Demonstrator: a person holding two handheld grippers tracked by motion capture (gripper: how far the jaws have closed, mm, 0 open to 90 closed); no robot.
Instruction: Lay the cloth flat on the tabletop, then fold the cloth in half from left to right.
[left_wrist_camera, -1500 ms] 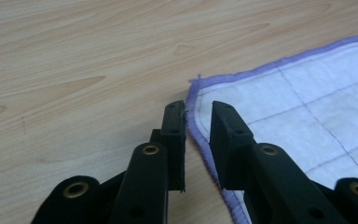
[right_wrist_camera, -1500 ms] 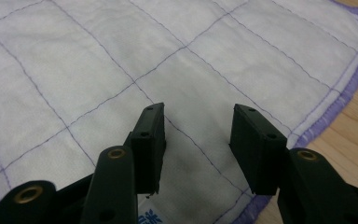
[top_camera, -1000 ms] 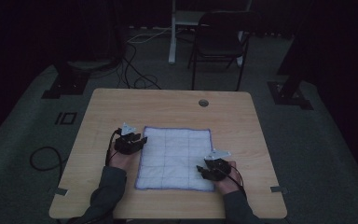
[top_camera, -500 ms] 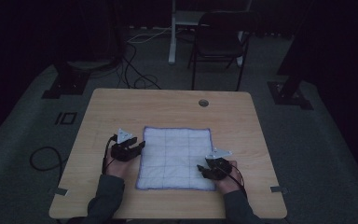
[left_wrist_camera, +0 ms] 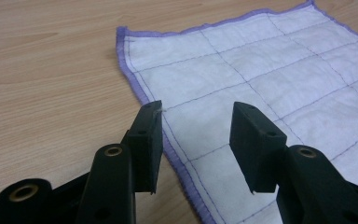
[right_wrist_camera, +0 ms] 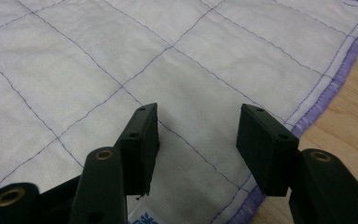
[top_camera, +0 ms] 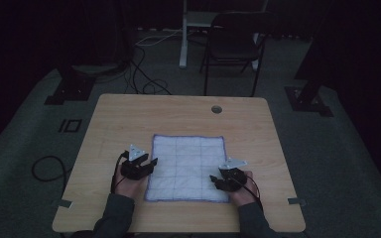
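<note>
the white quilted cloth [top_camera: 187, 167] with purple edging lies spread flat mid-tabletop [top_camera: 129, 119]. the left hand-held gripper [top_camera: 149, 162] hangs over its left hem, the right hand-held gripper [top_camera: 216, 181] over its near right corner; both have just been opening, nothing between them, likely ready to pinch edges.

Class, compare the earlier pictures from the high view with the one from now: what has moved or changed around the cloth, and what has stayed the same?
The left gripper has slid along the cloth's left edge toward the person. Both grippers' jaws have just been opening; the left gripper's jaws straddle the cloth's edge and the right gripper's jaws stand over the cloth, neither pinching it. The right gripper has kept its place and the cloth lies flat on the table as before.
</note>
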